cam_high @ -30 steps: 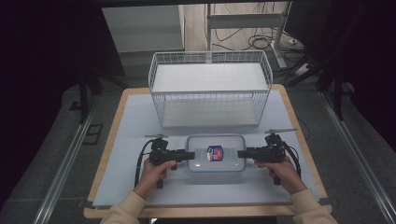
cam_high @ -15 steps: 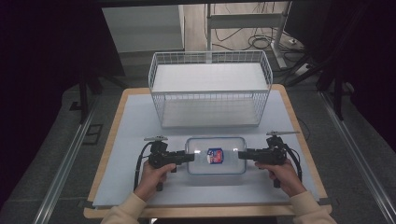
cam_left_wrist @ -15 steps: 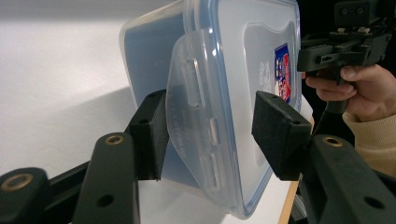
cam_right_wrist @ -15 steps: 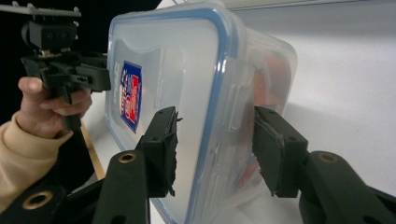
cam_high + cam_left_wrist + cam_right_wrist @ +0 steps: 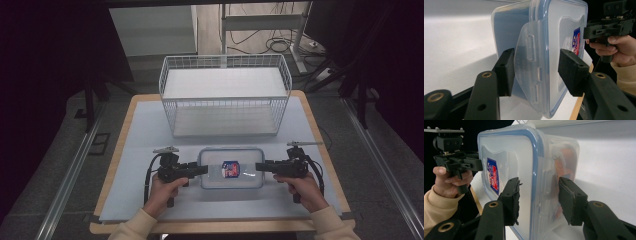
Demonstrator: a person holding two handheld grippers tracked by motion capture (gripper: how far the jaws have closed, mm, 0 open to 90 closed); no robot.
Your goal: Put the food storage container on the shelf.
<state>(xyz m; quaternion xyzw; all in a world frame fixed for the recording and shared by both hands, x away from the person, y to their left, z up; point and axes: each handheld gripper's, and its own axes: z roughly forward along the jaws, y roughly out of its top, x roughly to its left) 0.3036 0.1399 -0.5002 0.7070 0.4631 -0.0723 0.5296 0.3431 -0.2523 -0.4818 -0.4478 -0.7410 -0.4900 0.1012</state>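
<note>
Lidded container (image 5: 231, 168), near the worktop's (image 5: 140, 130) front edge: left gripper (image 5: 200, 170) and right gripper (image 5: 261, 166) straddle opposite ends, jaws wide, apparently for a two-handed lift.

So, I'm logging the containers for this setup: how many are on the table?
2. A clear lidded plastic box lies near the front edge between the left tongs and the right tongs. A white wire basket stands behind it.

Label print on the clear container (image 5: 231, 167) too small, its orange contents blurred.
</note>
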